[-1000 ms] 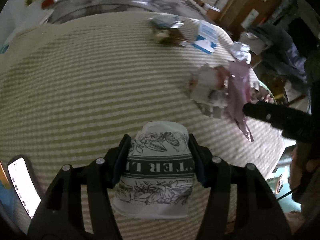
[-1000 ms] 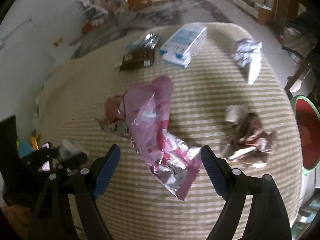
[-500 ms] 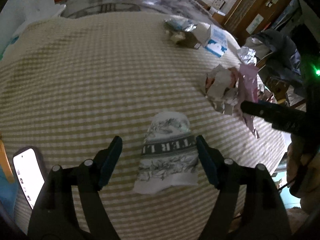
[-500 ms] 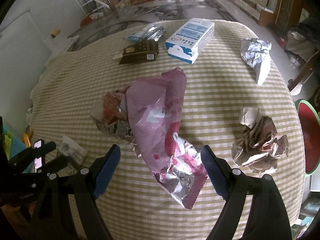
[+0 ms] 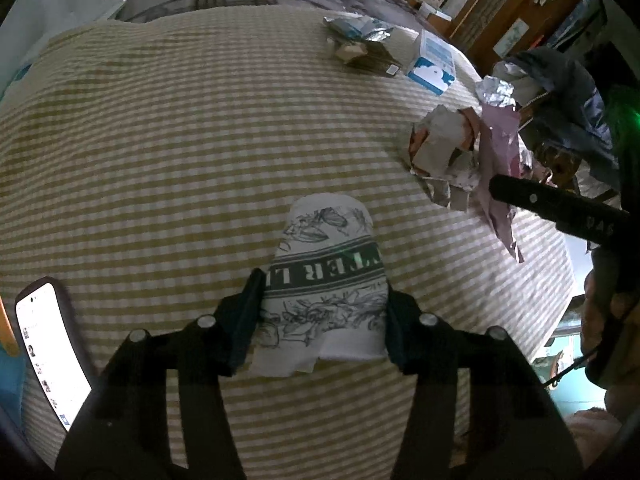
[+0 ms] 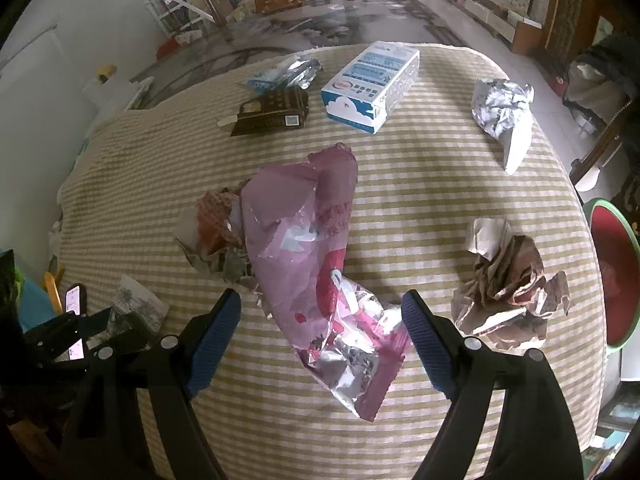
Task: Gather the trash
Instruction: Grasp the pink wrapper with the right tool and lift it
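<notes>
A flattened white paper cup (image 5: 326, 276) with black floral print lies on the striped tablecloth (image 5: 160, 140). My left gripper (image 5: 322, 312) is shut on the cup, its pads pressing both sides. It also shows at the lower left of the right wrist view (image 6: 120, 320). My right gripper (image 6: 322, 340) is open and straddles the lower end of a pink foil snack bag (image 6: 316, 264) without touching it. The bag (image 5: 500, 160) also shows at the right of the left wrist view.
Crumpled paper (image 6: 216, 236) lies left of the bag, a crumpled brown wrapper (image 6: 508, 288) to its right. A blue-white carton (image 6: 372, 84), dark box (image 6: 276, 114), foil packet (image 6: 288, 72) and foil ball (image 6: 500, 108) lie farther back. A phone (image 5: 48, 352) lies left, a red basin (image 6: 616, 276) beyond the right edge.
My left gripper opened off the cup half a second ago and has now closed on it again. My right gripper has come lower over the pink bag and stays open.
</notes>
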`<state>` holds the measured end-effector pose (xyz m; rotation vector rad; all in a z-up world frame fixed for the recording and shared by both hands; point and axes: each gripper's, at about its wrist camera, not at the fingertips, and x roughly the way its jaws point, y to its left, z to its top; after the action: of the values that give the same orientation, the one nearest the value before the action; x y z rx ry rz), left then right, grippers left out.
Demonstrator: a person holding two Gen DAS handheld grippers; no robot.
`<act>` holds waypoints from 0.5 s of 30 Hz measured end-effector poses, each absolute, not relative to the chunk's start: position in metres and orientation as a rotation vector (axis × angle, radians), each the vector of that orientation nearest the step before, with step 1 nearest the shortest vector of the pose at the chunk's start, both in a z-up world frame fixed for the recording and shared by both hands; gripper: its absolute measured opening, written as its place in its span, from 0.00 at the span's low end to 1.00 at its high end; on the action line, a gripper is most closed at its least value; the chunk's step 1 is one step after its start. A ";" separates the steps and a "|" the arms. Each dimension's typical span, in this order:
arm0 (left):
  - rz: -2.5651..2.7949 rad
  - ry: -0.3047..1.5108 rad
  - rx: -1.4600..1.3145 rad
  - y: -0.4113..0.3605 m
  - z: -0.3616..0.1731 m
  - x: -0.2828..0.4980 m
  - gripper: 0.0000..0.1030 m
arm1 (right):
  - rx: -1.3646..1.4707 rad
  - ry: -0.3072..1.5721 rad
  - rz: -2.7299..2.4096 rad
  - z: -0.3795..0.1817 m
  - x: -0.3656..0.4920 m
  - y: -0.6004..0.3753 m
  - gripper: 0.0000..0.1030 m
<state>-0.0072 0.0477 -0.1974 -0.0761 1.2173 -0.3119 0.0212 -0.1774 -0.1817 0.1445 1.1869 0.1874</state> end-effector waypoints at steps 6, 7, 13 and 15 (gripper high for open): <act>-0.288 1.168 -0.105 0.050 -0.181 -0.007 0.49 | 0.171 1.134 0.194 -0.166 0.017 -0.183 0.26; -0.283 1.153 -0.107 0.049 -0.177 -0.007 0.49 | 0.180 1.108 0.197 -0.159 0.015 -0.186 0.26; -0.275 1.053 -0.124 0.039 -0.141 0.001 0.49 | 0.241 0.985 0.206 -0.122 0.005 -0.205 0.26; -0.287 1.015 -0.121 0.030 -0.127 0.003 0.49 | 0.285 0.964 0.219 -0.114 0.003 -0.212 0.26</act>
<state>0.0035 0.0297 -0.1267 -0.1215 1.0146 -0.2868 0.0035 -0.2122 -0.1141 0.2849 0.9644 0.2190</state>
